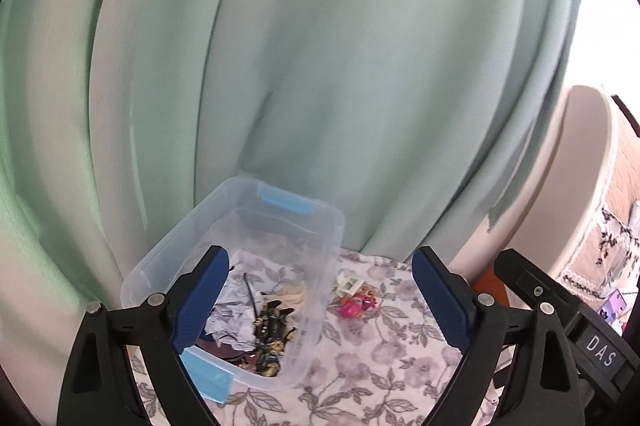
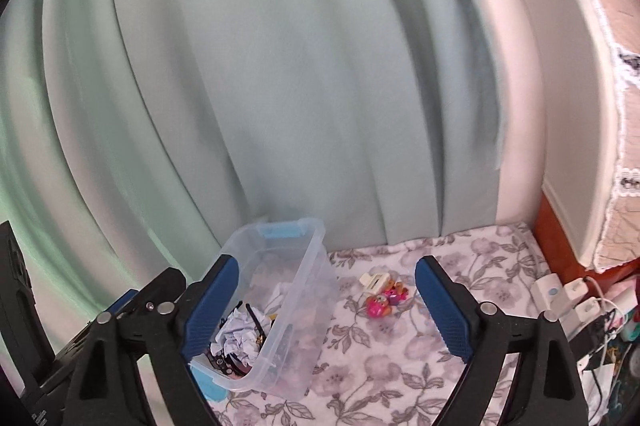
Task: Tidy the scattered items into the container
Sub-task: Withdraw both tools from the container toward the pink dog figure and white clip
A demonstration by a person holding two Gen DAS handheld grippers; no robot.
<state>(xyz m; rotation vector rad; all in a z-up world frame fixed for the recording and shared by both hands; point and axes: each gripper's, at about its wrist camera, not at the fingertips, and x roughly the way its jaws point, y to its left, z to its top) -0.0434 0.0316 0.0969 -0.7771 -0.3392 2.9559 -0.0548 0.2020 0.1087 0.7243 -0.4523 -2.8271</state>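
Two handheld grippers are hovering over a bed spread with a grey floral blanket [image 2: 400, 366]. The left gripper [image 1: 320, 302] is standing with its blue-padded jaws wide apart and nothing between them; the right gripper [image 2: 326, 306] is likewise spread open and empty. A clear plastic container [image 1: 320, 306] with blue latches is sitting near the blanket's far edge, toward its left side, against the pale green curtain [image 1: 320, 66]. Inside it, crumpled paper [image 1: 230, 318] and dark hair accessories [image 1: 274, 326] are lying in a heap. Just beside the container's right wall, on the blanket, a pink toy [image 2: 378, 306] is resting next to a small cream plastic piece [image 2: 374, 280], both outside the container. A power strip [image 2: 568, 296] with plugged-in adapters is lying past the blanket's right edge.
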